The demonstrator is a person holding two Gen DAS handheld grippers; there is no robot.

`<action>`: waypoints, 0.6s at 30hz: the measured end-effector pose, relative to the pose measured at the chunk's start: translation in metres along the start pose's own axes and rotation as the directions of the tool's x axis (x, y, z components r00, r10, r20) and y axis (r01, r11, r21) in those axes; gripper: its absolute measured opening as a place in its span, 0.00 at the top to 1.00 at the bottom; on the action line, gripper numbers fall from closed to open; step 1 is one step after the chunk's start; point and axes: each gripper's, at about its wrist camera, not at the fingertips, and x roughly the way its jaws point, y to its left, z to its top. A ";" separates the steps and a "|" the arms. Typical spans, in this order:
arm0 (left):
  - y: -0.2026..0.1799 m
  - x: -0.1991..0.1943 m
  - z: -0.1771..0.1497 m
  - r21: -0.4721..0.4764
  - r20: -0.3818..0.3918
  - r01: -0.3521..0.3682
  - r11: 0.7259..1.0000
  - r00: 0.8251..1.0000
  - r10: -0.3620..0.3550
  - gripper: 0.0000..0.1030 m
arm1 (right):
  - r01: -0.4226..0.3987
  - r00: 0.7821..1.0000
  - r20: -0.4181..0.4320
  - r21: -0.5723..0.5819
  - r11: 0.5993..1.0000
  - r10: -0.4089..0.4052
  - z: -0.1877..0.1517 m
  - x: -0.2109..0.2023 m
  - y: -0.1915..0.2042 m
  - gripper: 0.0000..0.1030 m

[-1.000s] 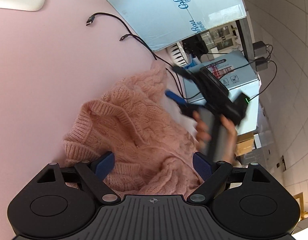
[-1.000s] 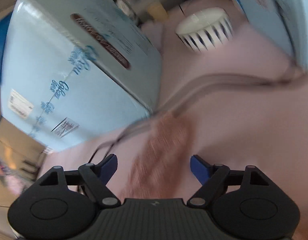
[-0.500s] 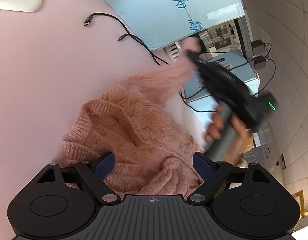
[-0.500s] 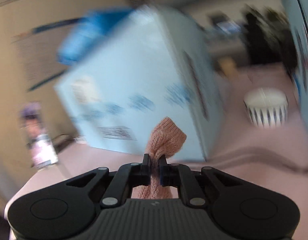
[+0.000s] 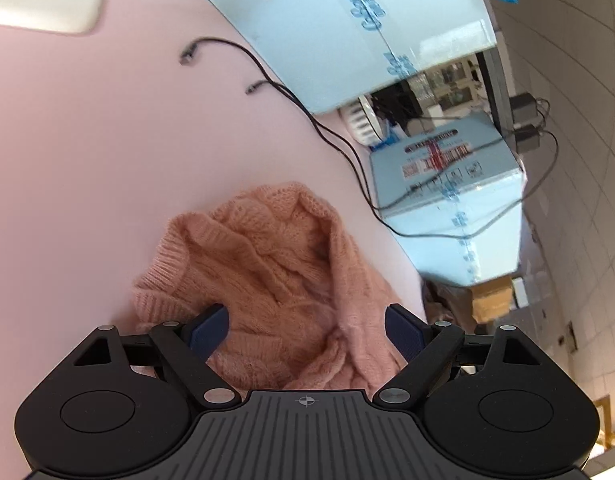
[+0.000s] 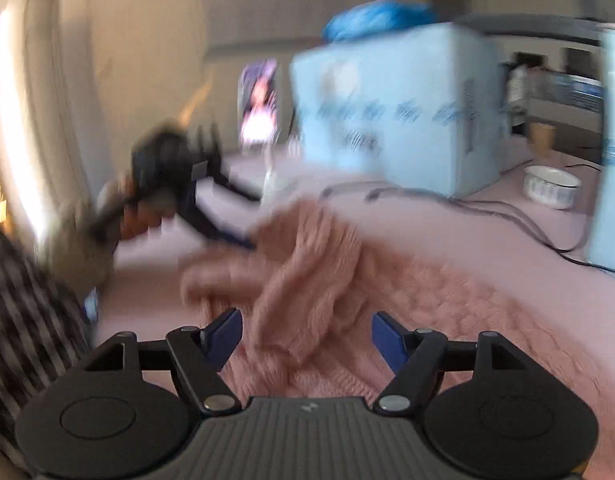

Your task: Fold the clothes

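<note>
Left wrist view looks down over the left hand-held gripper, whose blue pads stand spread wide with nothing pinched; the pink knitted sweater lies bunched in a heap on the pale pink tabletop, its near folds reaching in between the two fingers without either pad pressing on it. A ribbed edge of the sweater shows at the left of the heap, and a raised fold runs up its right side. Beyond it, two black cables trail across the tabletop toward a large light blue carton, with a second light blue box further right and a white striped bowl between them. Right wrist view (heavily blurred) shows the right hand-held gripper with its jaws opening, already standing wide apart, and no cloth clamped between them; the sweater spreads over the tabletop just ahead of and under the fingers, a thick fold lying roughly in line with the gap. At the left of that view the other hand-held gripper appears dark and smeared, held by a person's hand, its tips at the far edge of the sweater. The bowl sits near the blue carton.
</note>
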 end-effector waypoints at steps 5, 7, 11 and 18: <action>-0.009 -0.017 0.002 0.009 0.068 -0.036 0.999 0.997 0.036 0.15 | -0.145 0.988 0.063 0.082 0.986 0.140 0.015 0.027 0.011 0.15; -0.014 -0.025 0.001 0.019 0.087 -0.030 0.999 0.996 0.028 0.15 | -0.179 0.981 -0.065 0.060 0.982 0.182 0.002 0.062 0.019 0.11; -0.022 -0.040 -0.004 0.045 0.109 -0.040 0.998 0.993 0.035 0.15 | -0.098 0.958 -0.278 -0.096 0.991 0.068 -0.043 0.117 0.033 0.11; -0.034 -0.050 -0.013 0.066 0.100 -0.044 0.997 0.994 0.037 0.15 | -0.139 0.970 -0.174 0.186 0.973 0.171 -0.015 0.125 0.006 0.04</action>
